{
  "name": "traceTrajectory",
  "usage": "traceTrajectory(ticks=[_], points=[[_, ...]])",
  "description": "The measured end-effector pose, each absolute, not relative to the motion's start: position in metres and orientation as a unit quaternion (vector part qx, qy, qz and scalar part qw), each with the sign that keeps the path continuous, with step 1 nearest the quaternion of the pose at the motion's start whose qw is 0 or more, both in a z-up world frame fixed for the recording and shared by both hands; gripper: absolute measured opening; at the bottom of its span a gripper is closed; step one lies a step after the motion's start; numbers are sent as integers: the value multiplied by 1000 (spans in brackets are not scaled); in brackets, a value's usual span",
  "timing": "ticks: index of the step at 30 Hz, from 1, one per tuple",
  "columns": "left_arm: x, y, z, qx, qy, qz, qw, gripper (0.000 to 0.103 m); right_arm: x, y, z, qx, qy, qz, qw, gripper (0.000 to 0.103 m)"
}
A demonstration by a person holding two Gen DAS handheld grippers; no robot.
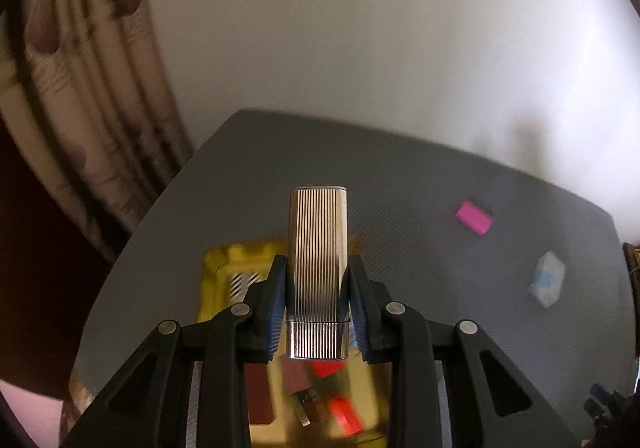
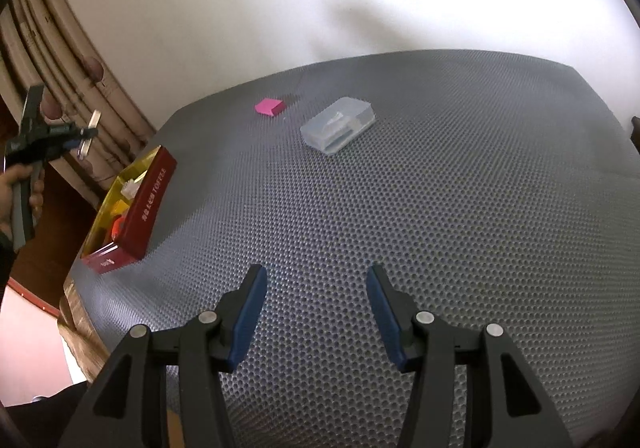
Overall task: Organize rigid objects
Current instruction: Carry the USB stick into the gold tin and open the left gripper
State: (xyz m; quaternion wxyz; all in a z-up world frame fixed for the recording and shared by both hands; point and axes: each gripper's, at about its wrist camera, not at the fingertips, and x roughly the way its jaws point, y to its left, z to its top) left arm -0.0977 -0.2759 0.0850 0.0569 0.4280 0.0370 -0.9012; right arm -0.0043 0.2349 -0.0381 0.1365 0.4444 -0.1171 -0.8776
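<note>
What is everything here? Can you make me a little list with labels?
left tongs: shut on ribbed metal lighter, held above the box
right tongs: open, holding nothing
box: red outside, yellow inside, small items in it
pink block: on grey mat
clear plastic case: on mat, right of pink block

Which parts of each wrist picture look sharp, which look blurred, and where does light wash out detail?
Left wrist view: the ribbed silver metal lighter in the left gripper is crisp, while the pink rectangular block and yellow-lined box smear with motion. Right wrist view: the grey dotted mat and clear plastic case are sharp; the wall washes out at upper right.
</note>
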Motion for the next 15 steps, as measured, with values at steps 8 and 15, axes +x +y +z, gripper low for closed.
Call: traceTrajectory(ticks=[8, 15], points=[[-76, -308, 17, 462, 82, -877, 101, 26, -5, 233, -40, 448, -116, -876, 135, 53], [-73, -321, -3, 476, 88, -866, 121, 26, -4, 232, -42, 451, -114, -875, 133, 53]])
